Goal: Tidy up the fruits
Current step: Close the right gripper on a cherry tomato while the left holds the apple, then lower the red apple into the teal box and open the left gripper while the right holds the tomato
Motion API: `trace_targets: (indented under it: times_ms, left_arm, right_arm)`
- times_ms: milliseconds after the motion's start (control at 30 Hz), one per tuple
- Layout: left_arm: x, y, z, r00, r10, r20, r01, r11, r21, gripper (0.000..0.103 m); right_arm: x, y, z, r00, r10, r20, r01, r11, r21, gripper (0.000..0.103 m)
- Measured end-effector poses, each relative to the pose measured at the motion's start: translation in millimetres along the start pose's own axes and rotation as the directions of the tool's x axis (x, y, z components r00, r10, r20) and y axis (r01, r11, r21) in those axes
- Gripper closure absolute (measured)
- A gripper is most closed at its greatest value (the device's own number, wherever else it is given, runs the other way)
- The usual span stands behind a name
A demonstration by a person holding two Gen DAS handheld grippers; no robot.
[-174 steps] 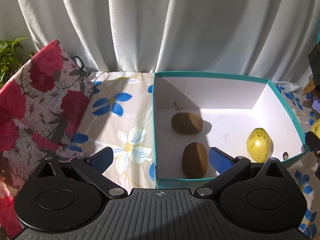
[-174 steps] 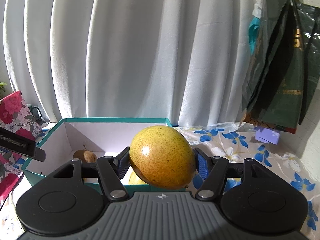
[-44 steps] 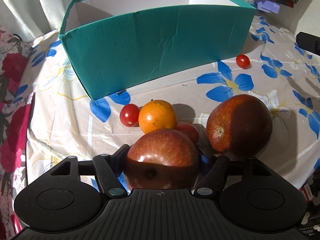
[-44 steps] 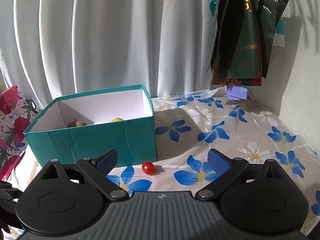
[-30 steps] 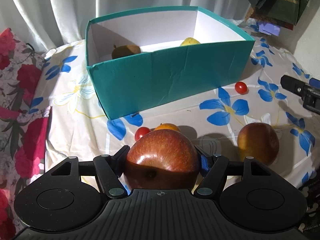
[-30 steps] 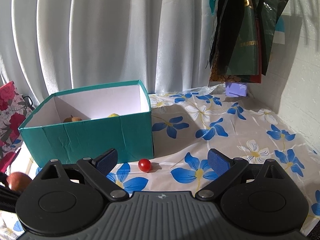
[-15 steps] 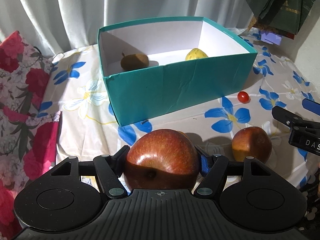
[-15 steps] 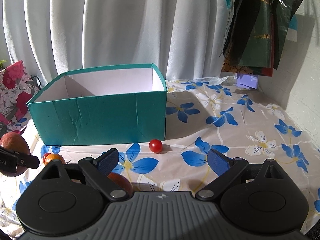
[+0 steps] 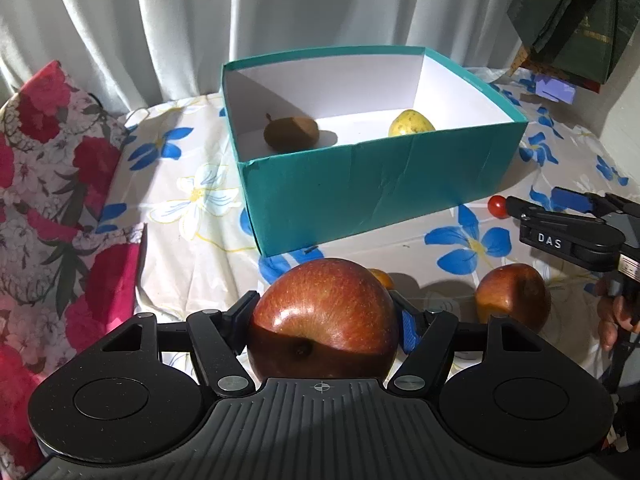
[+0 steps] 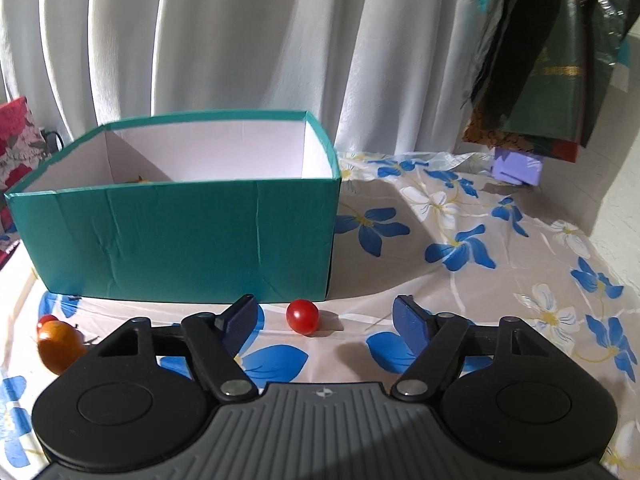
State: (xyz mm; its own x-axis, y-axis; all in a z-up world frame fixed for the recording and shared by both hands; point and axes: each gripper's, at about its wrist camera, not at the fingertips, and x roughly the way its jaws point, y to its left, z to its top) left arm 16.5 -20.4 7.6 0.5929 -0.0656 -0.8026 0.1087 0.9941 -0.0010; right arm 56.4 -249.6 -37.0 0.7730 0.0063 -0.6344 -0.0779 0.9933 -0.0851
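Note:
My left gripper point(image 9: 322, 320) is shut on a red apple point(image 9: 320, 312) and holds it above the table, in front of the teal box point(image 9: 380, 188). In the box lie a brown kiwi point(image 9: 291, 133) and a yellow pear point(image 9: 412, 123). A second red apple point(image 9: 514, 298) sits on the cloth at the right, under my right gripper point(image 9: 532, 206). In the right wrist view my right gripper point(image 10: 325, 322) is open and empty, low over the cloth, with a cherry tomato point(image 10: 303, 317) just beyond its fingers. An orange point(image 10: 60, 346) and another cherry tomato point(image 10: 47, 319) lie at the left.
A floral tablecloth point(image 10: 460, 248) covers the table. A red flowered cloth point(image 9: 52, 184) lies at the left. White curtains hang behind. Dark bags point(image 10: 560, 60) and a purple item point(image 10: 518, 170) are at the back right. A wall stands at the right.
My left gripper has risen with the red apple and now looks down into the box. My right gripper has dropped lower and moved closer to the cherry tomato by the box.

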Motion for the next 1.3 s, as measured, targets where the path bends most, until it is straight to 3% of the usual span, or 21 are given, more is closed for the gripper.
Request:
trace_targets:
  times_ms: [33,300,433,800,1067,1300]
  left_arm:
    - [0,0,0,1.000,0.003,-0.001,-0.003,1.000,-0.002,0.030]
    - [0,6,3,0.999,0.040,-0.014,-0.041,0.999,-0.036,0.030]
    - [0,6,4,0.999,0.050,-0.017,-0.050,0.998,-0.045,0.030]
    - [-7,1,21,0.998,0.050,0.025,-0.049,0.998,-0.029,0.030]
    - [-24,-14,56,0.993,0.026,0.115,-0.029,0.999,0.018,0.030]
    - [-26,-24,94,0.981,0.057,0.186,-0.062,0.998,0.022,0.030]
  right_arm:
    - [8,0,0,1.000,0.009,-0.020,-0.010,1.000,-0.004,0.045]
    - [46,6,1,0.993,0.059,-0.098,-0.062,0.998,-0.032,0.059]
    - [50,7,1,0.990,0.091,-0.110,-0.096,0.995,-0.036,0.080]
    - [12,0,14,0.994,0.102,-0.026,-0.102,0.995,0.007,0.080]
    - [-25,-7,27,0.993,0.097,0.063,-0.099,0.995,0.020,0.080]
    - [-44,-11,31,0.990,0.087,0.114,-0.092,0.995,0.034,0.080]
